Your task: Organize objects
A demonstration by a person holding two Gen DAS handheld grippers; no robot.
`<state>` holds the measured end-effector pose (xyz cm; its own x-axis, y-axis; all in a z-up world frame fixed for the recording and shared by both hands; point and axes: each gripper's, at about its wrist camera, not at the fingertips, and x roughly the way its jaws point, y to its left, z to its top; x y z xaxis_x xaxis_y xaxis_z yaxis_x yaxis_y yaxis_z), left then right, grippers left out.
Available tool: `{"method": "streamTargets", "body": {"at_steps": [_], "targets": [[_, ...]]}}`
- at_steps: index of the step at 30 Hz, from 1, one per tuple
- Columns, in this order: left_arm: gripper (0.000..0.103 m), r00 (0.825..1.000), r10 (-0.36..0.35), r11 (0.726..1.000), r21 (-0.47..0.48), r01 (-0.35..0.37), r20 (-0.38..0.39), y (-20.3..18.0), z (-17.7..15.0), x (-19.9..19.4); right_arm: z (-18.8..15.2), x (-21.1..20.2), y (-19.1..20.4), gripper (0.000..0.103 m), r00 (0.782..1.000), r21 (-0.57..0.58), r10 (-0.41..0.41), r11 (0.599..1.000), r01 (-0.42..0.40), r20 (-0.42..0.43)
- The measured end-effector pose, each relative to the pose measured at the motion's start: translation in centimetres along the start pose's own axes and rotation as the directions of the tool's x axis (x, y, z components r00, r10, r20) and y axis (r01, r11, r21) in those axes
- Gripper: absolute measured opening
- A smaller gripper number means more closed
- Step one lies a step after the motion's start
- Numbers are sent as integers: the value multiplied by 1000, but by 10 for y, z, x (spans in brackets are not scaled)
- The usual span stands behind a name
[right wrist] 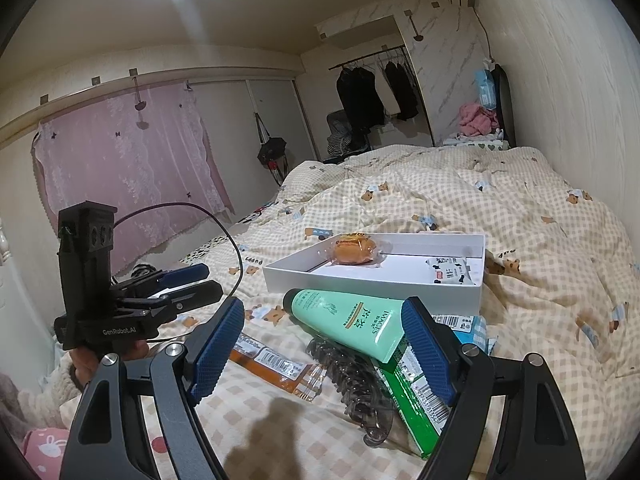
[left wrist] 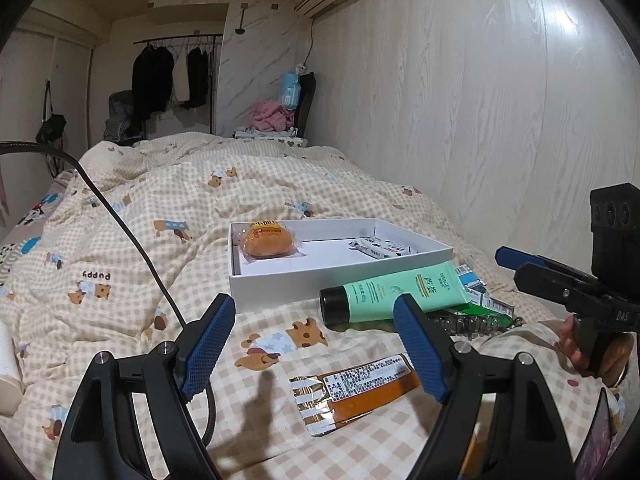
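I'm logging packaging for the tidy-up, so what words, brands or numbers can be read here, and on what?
"IMAGES": green tube, beside larger Chinese characters I cannot make out.
"GenRobot.AI": body of the left gripper.
"DAS": body of the right gripper.
"PUPPY": printed on the checked duvet, upside down.
Too small or blurred: orange snack wrapper, green box barcode digits, bun wrapper, milk packet.

I see a bed with a checked puppy quilt (left wrist: 168, 208) carrying a white tray (left wrist: 320, 280), a green tube (left wrist: 396, 294), an orange snack bar (left wrist: 356, 390), a hair claw (right wrist: 356, 384) and a green box (right wrist: 412, 408)
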<state>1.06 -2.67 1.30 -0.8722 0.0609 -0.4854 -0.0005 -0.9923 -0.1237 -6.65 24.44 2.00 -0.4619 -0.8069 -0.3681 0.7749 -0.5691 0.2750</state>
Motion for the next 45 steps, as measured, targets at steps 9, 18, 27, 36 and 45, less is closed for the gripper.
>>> {"method": "streamTargets", "body": {"at_steps": [9,18,27,36,45], "targets": [[84,999,-8,1000,-13,7,-41,2,-1,6,0,1,-1,82,1000,4,0,1000,0,-3],[84,996,-44,999,17,46,-76,-2,-3,10,0,2,-3,82,1000,9,3,1000,-3,-4],[47,930,-216,889,334,314,-298,-43,3,26,-1,1,-6,82,1000,21,12,1000,-12,-4],[83,909,-165,819,461,343,-383,-51,9,48,-2,2,-8,82,1000,31,16,999,-16,-8],[83,844,-200,807,405,430,-498,-49,6,70,-3,3,-9,82,1000,35,18,999,-18,-12]]}}
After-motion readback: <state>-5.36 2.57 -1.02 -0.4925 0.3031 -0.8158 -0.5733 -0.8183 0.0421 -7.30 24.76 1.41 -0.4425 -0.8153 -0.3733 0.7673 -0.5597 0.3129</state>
